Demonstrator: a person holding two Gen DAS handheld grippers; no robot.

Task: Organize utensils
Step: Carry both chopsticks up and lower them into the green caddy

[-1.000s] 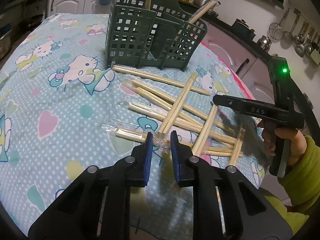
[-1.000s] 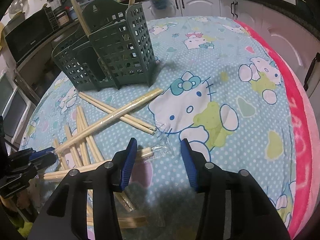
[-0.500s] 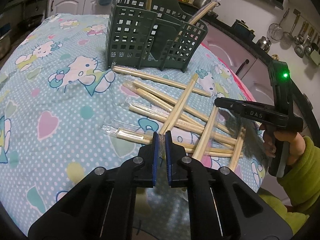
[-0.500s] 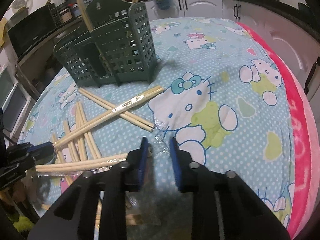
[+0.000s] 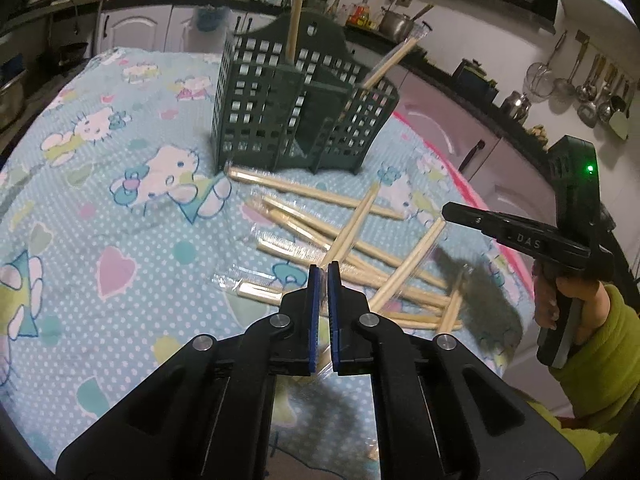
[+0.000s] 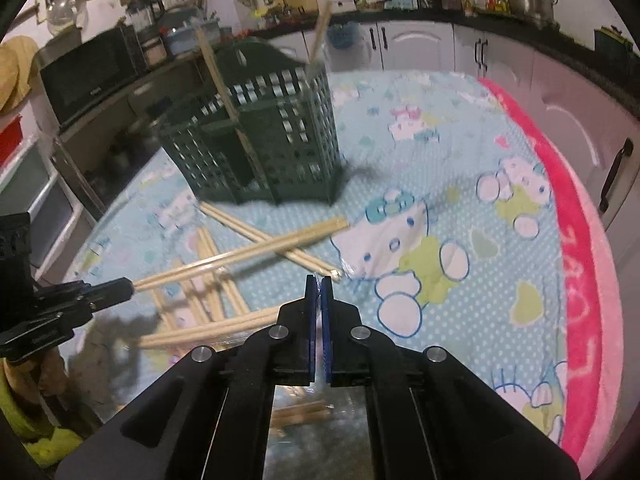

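Both sets of jaws have just been closing: left gripper pinches a wrapped chopstick pair, right gripper nips what looks like clear wrapper, ready to lift to the green caddy.

dim kitchen, white cabinets, microwave

Green caddy and upright chopsticks were motion-blurred in right wrist view. Chopstick ends lay hidden behind left claw. Whatever sat between closed blue pads of right claw was unclear. Person's sleeve ran off frame edge.
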